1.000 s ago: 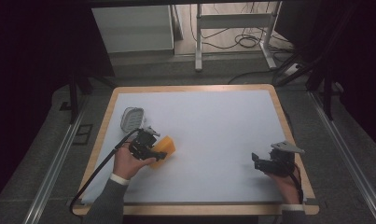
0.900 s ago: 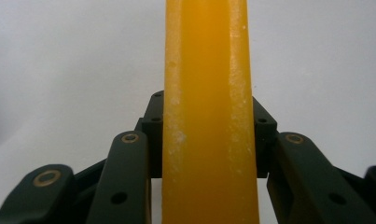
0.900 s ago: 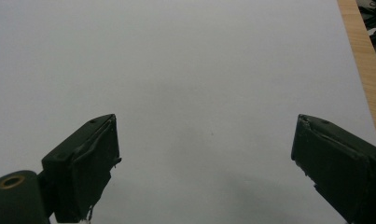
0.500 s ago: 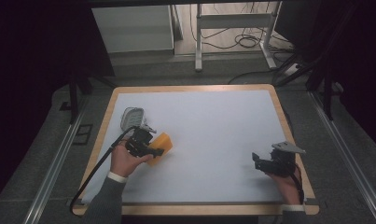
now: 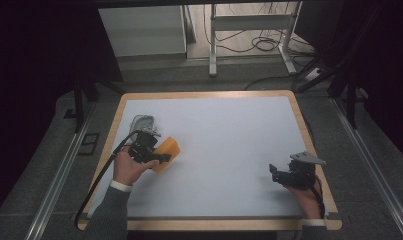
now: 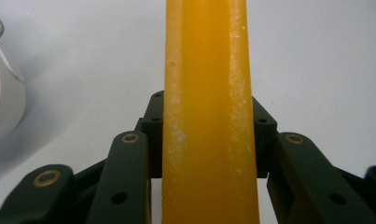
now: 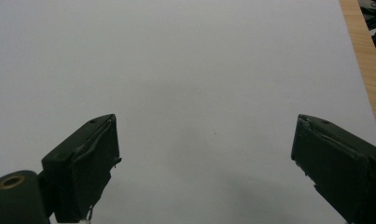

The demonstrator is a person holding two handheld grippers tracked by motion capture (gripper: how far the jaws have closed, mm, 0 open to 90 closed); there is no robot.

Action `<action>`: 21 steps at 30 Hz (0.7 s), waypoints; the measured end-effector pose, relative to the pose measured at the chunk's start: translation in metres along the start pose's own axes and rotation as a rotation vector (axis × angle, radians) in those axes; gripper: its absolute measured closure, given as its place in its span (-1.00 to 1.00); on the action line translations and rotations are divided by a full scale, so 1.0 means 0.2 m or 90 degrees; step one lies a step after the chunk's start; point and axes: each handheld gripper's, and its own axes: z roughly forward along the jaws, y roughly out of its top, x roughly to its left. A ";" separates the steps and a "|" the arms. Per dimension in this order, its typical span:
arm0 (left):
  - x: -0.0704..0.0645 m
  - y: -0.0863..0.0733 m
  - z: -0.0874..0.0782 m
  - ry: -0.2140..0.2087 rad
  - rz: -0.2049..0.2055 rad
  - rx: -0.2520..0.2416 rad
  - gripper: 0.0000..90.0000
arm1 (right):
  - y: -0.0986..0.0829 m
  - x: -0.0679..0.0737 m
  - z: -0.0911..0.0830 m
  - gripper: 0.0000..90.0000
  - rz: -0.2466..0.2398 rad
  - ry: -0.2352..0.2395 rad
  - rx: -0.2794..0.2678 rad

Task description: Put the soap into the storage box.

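Gripping yellow sponge block (image 6: 209, 112) edge-on, left gripper (image 5: 156, 156) jaws clamped on both flat faces, near table (image 5: 229, 125) left side beside white dish (image 5: 143, 122). Block likely light, soft, compressible; mid-body hold suits. Right gripper (image 7: 206, 154) jaws wide, empty, low over table.

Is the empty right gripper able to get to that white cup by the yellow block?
Probably not easily: the right gripper is far across the white table, and the left gripper with its yellow block sits beside the white cup.

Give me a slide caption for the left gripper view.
Left gripper clamps an orange sponge edge-on above the white table.
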 end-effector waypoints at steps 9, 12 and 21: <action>0.05 0.01 -0.02 0.000 -0.012 -0.011 0.35 | 0.00 0.00 0.00 -0.83 0.000 -0.002 0.000; 0.07 0.02 -0.01 -0.008 -0.015 -0.012 0.35 | 0.00 0.00 0.00 -0.83 -0.001 -0.003 0.002; 0.12 0.06 -0.04 -0.005 -0.021 -0.016 0.35 | 0.00 0.01 0.00 -0.83 -0.006 0.000 0.003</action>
